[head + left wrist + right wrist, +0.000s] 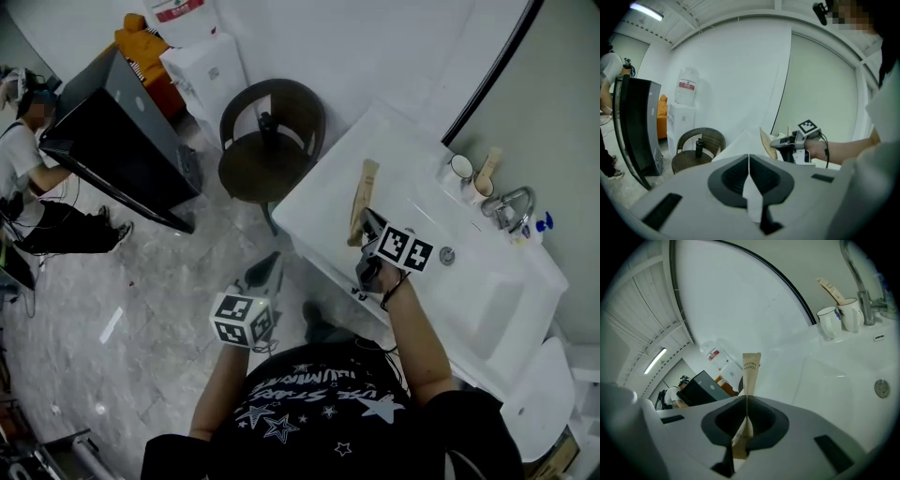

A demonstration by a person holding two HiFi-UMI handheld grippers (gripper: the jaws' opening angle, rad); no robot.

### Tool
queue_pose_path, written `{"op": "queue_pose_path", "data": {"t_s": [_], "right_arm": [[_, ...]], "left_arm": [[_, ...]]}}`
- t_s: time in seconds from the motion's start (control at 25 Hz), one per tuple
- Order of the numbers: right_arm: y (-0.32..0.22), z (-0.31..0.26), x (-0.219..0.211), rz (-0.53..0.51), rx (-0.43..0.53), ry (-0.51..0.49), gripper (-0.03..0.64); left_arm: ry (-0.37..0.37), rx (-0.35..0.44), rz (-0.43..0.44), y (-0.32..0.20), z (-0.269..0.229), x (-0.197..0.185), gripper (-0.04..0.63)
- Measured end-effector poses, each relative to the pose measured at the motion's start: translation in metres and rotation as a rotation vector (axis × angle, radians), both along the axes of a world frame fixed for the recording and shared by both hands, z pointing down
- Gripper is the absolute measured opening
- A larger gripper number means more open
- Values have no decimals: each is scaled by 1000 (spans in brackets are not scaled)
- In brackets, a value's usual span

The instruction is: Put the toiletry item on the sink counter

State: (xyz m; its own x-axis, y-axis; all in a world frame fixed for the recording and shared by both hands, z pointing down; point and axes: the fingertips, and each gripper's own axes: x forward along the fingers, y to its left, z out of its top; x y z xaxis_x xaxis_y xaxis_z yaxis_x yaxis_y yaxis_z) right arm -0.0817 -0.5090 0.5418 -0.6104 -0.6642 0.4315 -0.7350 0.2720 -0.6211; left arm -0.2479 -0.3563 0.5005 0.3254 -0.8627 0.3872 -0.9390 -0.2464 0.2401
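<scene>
Right claw (746, 401) clamped on a tan paper toothbrush packet (751, 367), whose long end projects beyond the jaws. In the head view the packet (362, 199) sits over the white worktop (328, 192), to the left of the sink basin (483, 291); whether it touches the worktop cannot be told. Two white cups (460, 169) stand behind the basin, beside the faucet (511, 206). Left claw (749, 161), jaws together, hangs over the grey floor (169, 300), well apart from the basin.
</scene>
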Motion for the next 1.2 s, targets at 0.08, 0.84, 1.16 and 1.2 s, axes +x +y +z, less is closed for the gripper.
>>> {"op": "queue_pose_path", "data": {"t_s": [0.08, 0.84, 1.16, 1.2], "right_arm": [[-13, 8, 0, 19, -23, -6, 23], [-91, 72, 1, 223, -243, -101, 23], [-93, 74, -9, 226, -260, -104, 23], [-94, 73, -11, 220, -255, -107, 25]], "left_arm": [[0, -3, 3, -12, 1, 2, 20], [-20, -76, 7, -79, 22, 1, 19], [-15, -86, 19, -84, 24, 3, 19], [-15, -87, 18, -84, 25, 3, 20]]}}
